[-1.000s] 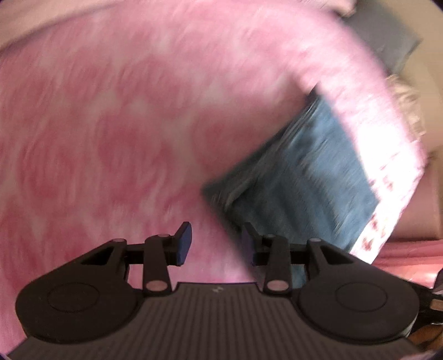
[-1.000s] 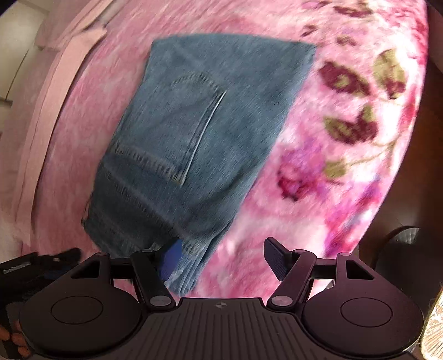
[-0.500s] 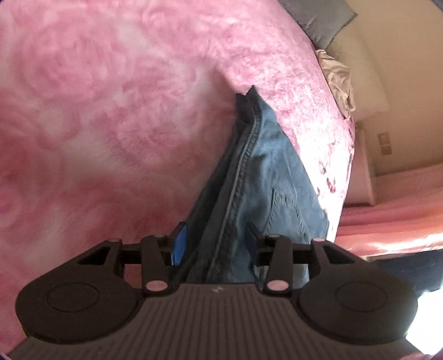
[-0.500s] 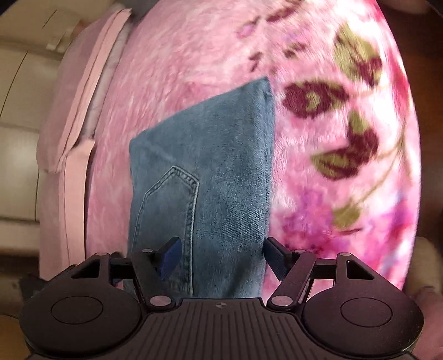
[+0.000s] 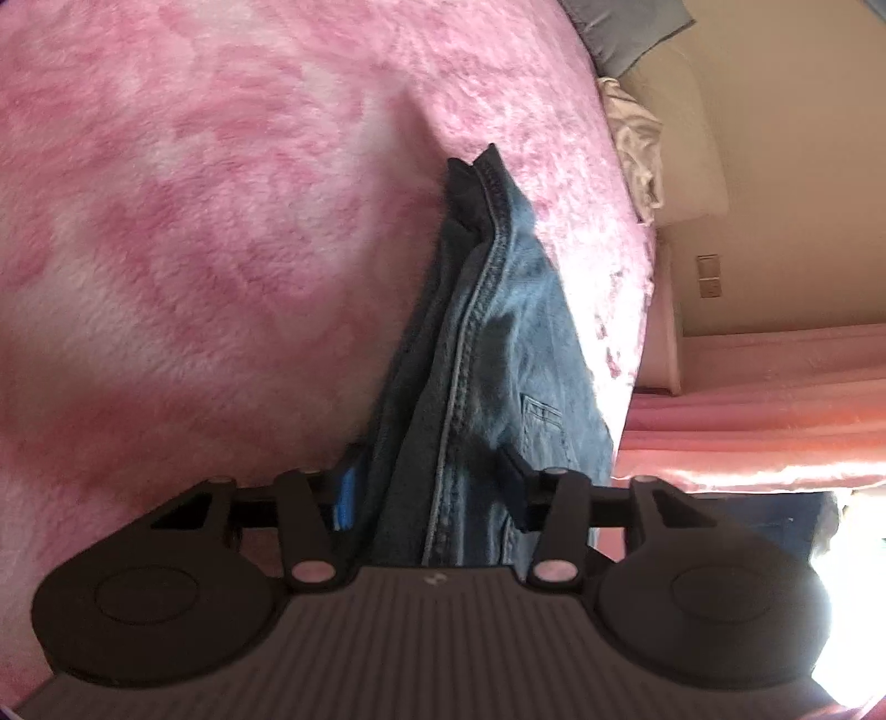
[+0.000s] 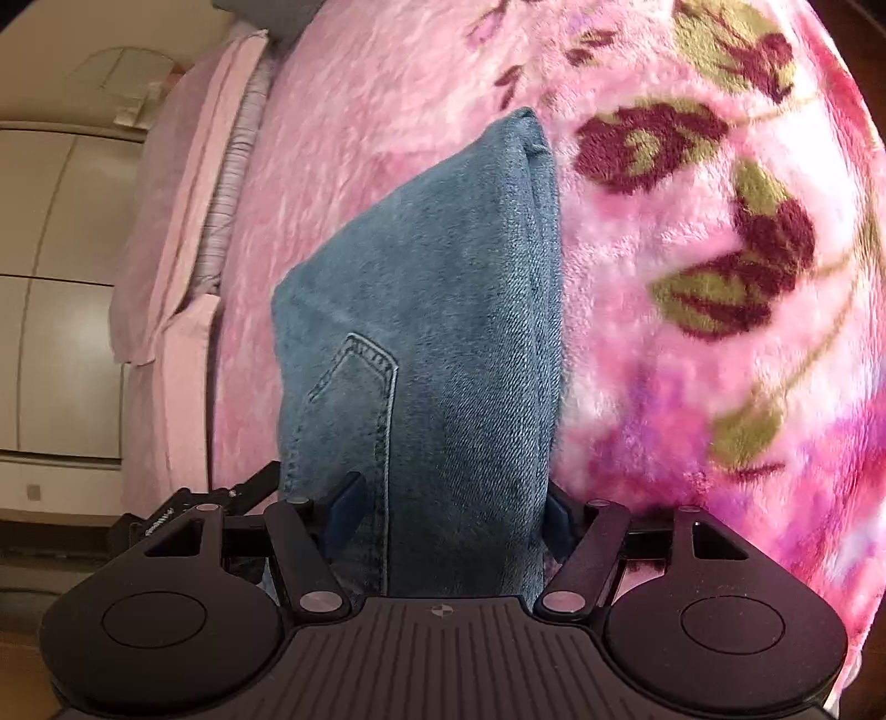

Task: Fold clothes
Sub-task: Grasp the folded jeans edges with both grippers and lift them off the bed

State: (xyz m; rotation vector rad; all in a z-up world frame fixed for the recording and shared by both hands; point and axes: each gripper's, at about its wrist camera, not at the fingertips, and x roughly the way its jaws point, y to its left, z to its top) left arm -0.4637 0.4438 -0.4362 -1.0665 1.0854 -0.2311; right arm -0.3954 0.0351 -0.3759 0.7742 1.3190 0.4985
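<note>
The jeans (image 6: 443, 343) lie folded into a thick, many-layered bundle on the pink floral blanket (image 6: 720, 360) that covers the bed, near the blanket's patterned edge. A back pocket faces up on the top layer. The bundle's long axis runs straight away from both tools, so each looks down its length from a near end or edge.

The right gripper (image 6: 448, 515) has the near edge of the bundle between its fingers, which stand spread to either side of the denim; I cannot tell whether the pads press on it. The left gripper (image 5: 432, 487) likewise straddles the stacked seam edges, its fingers parted about the thickness of the layers, the blue pad close against the cloth. Both are equally near, each right at the garment.

The jeans are already folded compactly. This fits either a bundle being squared and pressed flat after folding, or one being taken up for another fold or to be moved.

No containers are in view. Beyond the blanket's far edge sit a grey pillow (image 5: 631, 27) and some crumpled pale cloth (image 5: 637, 144).
</note>
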